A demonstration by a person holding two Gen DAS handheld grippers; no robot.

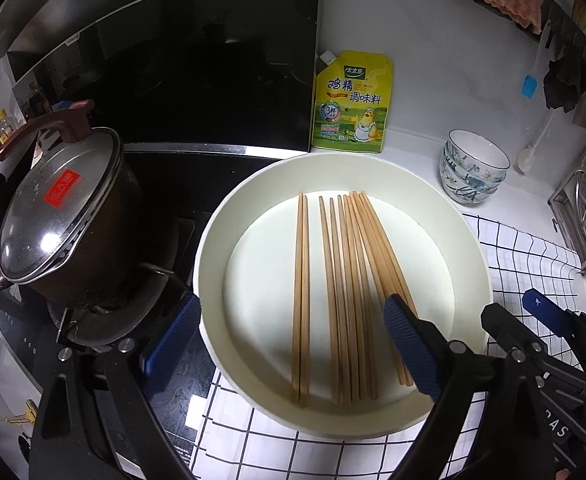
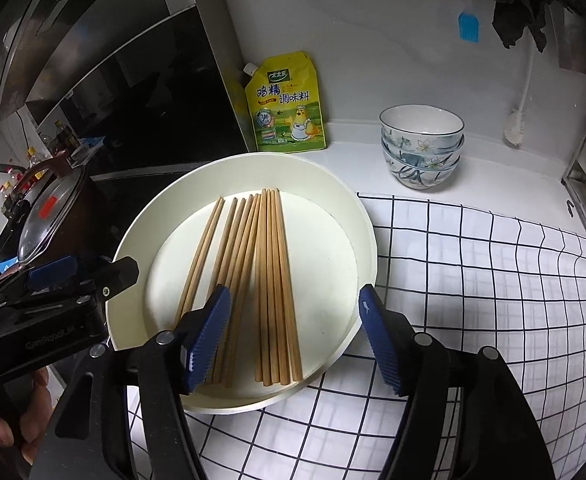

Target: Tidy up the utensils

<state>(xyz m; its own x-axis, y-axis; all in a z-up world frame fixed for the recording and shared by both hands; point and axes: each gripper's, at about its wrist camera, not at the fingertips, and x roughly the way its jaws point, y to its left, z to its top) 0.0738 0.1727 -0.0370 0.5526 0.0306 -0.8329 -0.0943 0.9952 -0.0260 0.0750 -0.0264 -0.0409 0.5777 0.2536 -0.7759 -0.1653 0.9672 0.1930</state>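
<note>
Two hand-held grippers: both hover at the near edge of the white basin [image 1: 477, 248], each with its blue pads spread wide and nothing between them.
Left hand-held gripper [image 1: 291, 344]: released; one pad sits outside the basin's left rim, the other over the basin's near right part, above the ends of the chopsticks.
Right hand-held gripper [image 2: 293, 340]: released; its left pad hangs over the near ends of the chopsticks, its right pad lies just outside the basin's right rim.
Wooden chopsticks [image 1: 345, 280]: about a dozen lie flat on the basin's floor, running from near to far; one pair lies apart to the left, the others lie close together and partly crossing on the right.
Basin: round, shallow, white; it rests partly on the checked cloth [image 2: 493, 300] and partly beside the stove.
Checked cloth: white with black grid lines, spread on the table to the right of the basin and under its near edge.
Lidded pot [image 1: 61, 216]: dark, with a glass lid bearing a red sticker; it stands on the burner left of the basin.
Seasoning pouch [image 2: 287, 104]: yellow, upright against the wall just behind the basin.
Stacked bowls [image 2: 421, 146]: flower-patterned, behind and right of the basin, on the white table [image 2: 353, 168].
Blue brush [image 2: 468, 26]: hangs on the wall above the bowls.
</note>
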